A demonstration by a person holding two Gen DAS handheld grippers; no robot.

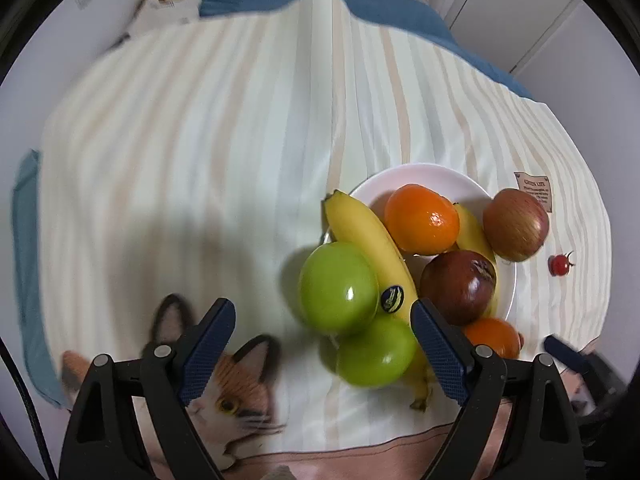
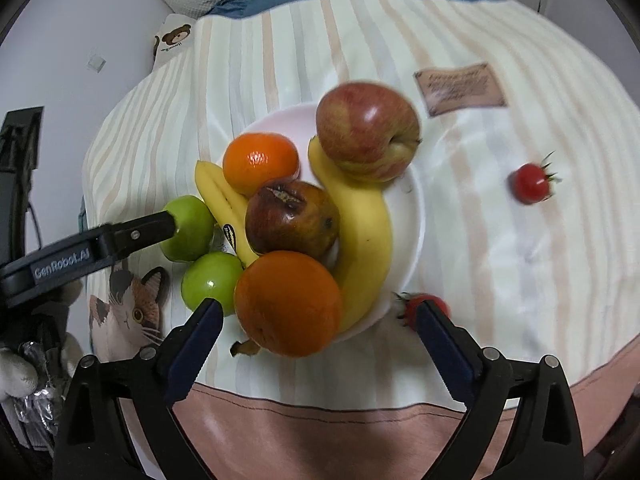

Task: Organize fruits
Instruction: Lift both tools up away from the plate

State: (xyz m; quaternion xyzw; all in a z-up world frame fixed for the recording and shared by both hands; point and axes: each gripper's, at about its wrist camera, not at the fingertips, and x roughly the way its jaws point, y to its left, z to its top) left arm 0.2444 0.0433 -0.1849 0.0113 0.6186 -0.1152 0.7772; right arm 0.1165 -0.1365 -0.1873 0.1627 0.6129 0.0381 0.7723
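A white plate (image 1: 416,176) (image 2: 280,120) holds two oranges (image 1: 421,219) (image 2: 288,308), two bananas (image 1: 370,240) (image 2: 360,236), a dark red apple (image 1: 458,286) (image 2: 292,216) and a red-yellow apple (image 1: 516,224) (image 2: 366,130). Two green apples (image 1: 338,286) (image 1: 376,350) (image 2: 188,228) (image 2: 210,280) lie on the cloth beside the plate's left rim. My left gripper (image 1: 322,336) is open and empty above the green apples; one of its fingers (image 2: 132,234) shows in the right wrist view. My right gripper (image 2: 318,332) is open and empty over the near orange.
Two cherry tomatoes lie on the striped cloth: one to the right (image 1: 559,265) (image 2: 531,183), one at the plate's near edge (image 2: 424,304). A cat print (image 1: 224,384) and a brown label (image 2: 460,88) mark the cloth. A teddy-bear bag (image 2: 174,38) stands at the back left.
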